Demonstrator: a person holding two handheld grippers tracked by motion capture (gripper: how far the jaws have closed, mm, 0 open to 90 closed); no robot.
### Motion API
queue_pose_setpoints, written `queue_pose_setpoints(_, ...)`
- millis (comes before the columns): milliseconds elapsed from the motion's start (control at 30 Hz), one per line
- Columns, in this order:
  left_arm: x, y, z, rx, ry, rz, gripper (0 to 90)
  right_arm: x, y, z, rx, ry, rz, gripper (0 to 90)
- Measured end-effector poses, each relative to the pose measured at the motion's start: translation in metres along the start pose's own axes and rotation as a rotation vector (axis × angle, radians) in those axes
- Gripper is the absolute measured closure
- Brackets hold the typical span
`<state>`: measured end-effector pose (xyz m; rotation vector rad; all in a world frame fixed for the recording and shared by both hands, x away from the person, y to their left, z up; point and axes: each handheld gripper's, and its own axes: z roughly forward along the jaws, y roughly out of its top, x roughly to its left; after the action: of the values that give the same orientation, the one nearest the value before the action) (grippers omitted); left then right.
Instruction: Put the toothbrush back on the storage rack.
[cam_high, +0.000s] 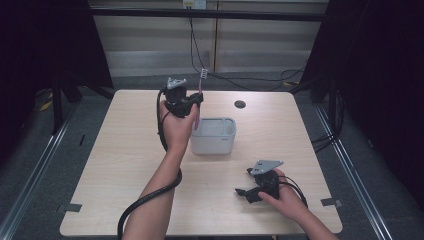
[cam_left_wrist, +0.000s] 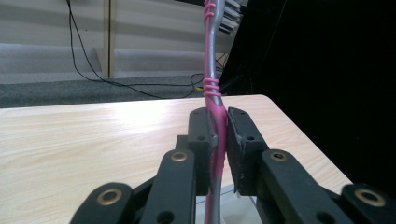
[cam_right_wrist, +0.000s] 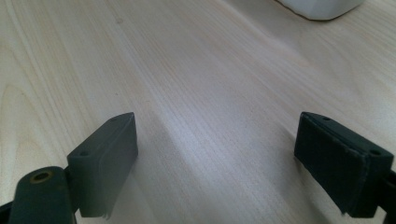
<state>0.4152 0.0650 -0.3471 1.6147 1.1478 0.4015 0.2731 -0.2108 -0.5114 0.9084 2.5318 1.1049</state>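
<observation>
standing upright in left gripper (cam_high: 196, 99): toothbrush (cam_high: 200, 89)

Obstacle: white rectangular plastic tub (cam_high: 214, 136) at the centre of the light wooden table (cam_high: 115, 165).
Free room: bare wood all round the tub.

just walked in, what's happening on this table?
A person works at a wooden table with a claw in each hand. The left claw is shut on a pink and grey toothbrush, held upright with the bristle end up, raised over the left edge of a white bin at mid-table. The right claw rests low over bare wood near the person, jaws wide apart with nothing between them.
</observation>
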Motion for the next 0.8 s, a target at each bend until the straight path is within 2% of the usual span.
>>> queue_pose_setpoints(433, 0.001, -0.004, 0.005, -0.003, 0.018, 0.009, 80.8, 0.000, 0.000, 0.000, 0.000, 0.001, 0.000, 12.8)
queue_pose_setpoints(800, 0.008, -0.015, 0.011, 0.005, 0.030, 0.001, 80.7, 0.000, 0.000, 0.000, -0.001, -0.001, -0.002, 12.8)
